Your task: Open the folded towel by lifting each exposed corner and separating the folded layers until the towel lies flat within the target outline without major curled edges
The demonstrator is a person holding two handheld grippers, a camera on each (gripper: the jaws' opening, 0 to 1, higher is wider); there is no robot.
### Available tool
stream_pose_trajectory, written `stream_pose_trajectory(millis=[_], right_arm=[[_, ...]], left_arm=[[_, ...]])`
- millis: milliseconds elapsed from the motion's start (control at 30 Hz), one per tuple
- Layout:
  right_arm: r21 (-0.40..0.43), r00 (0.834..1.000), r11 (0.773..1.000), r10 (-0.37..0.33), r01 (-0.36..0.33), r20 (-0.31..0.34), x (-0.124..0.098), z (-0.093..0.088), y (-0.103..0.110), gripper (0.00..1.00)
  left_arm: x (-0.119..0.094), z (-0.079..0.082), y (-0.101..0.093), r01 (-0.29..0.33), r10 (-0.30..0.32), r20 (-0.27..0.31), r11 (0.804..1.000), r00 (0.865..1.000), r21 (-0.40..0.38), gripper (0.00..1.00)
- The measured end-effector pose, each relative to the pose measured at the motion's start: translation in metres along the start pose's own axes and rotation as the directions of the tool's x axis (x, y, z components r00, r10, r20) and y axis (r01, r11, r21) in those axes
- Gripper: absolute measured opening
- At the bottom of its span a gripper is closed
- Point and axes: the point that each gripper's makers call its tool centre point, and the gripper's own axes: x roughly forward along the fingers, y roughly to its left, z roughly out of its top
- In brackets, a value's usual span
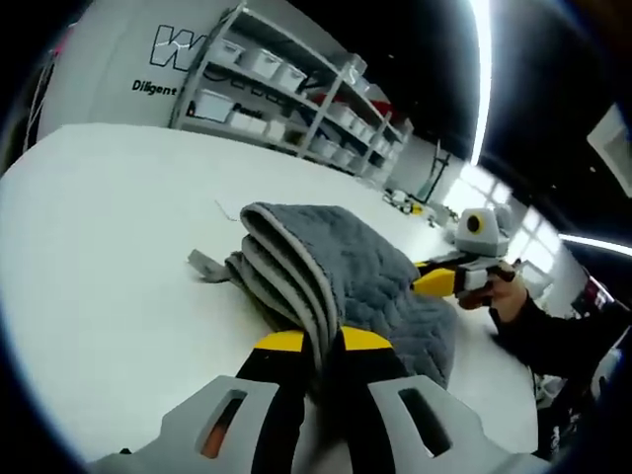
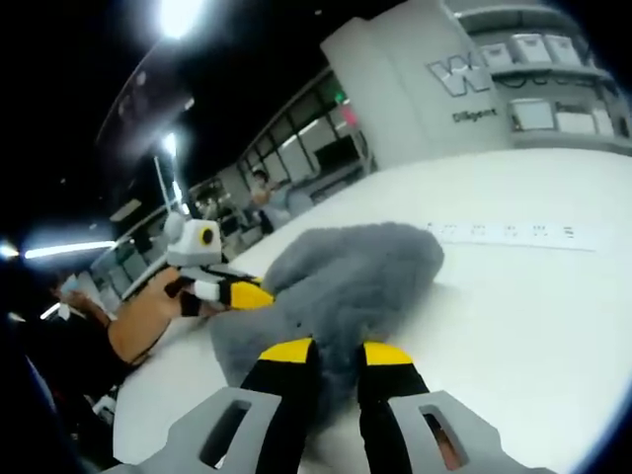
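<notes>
A grey quilted towel [image 1: 346,267] lies folded in several layers on the white table [image 1: 99,247], its stacked edges facing the left gripper view. My left gripper [image 1: 324,341] is shut on the near end of those layers, yellow tips on either side. In that view the right gripper [image 1: 444,279], held by a hand, meets the towel's far right edge. In the right gripper view the towel [image 2: 355,272] humps up, and my right gripper [image 2: 336,353] is shut on its near edge. The left gripper [image 2: 232,292] touches the towel's left side.
Shelving with white bins [image 1: 286,89] stands behind the table. A small grey flap [image 1: 207,265] lies beside the towel's left. A pale strip [image 2: 513,234] runs across the table [image 2: 533,316] beyond the towel. The person's arm [image 2: 138,331] reaches in from the left.
</notes>
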Motion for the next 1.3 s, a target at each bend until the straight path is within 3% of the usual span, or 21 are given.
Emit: stream_pose_trajectory(millis=[233, 467, 867, 1300], right_arm=[[0.002, 1.0, 1.0, 0.007, -0.007, -0.002, -0.011, -0.009, 0.006, 0.11], [0.017, 0.999, 0.999, 0.049, -0.05, 0.022, -0.021, -0.016, 0.012, 0.12], [-0.015, 0.999, 0.999, 0.051, -0.051, -0.009, -0.03, -0.024, 0.021, 0.12], [-0.033, 0.997, 0.997, 0.072, -0.073, -0.03, -0.037, -0.03, 0.024, 0.12]], left_arm=[[-0.002, -0.006, -0.01, 0.014, -0.014, -0.014, 1.0, 1.0, -0.015, 0.09], [-0.005, -0.02, -0.033, 0.091, -0.091, 0.003, 0.995, 0.996, -0.047, 0.09], [-0.009, -0.034, -0.053, 0.097, -0.097, -0.034, 0.995, 0.995, 0.0, 0.09], [-0.013, -0.043, -0.062, 0.111, -0.108, -0.072, 0.993, 0.992, 0.038, 0.09]])
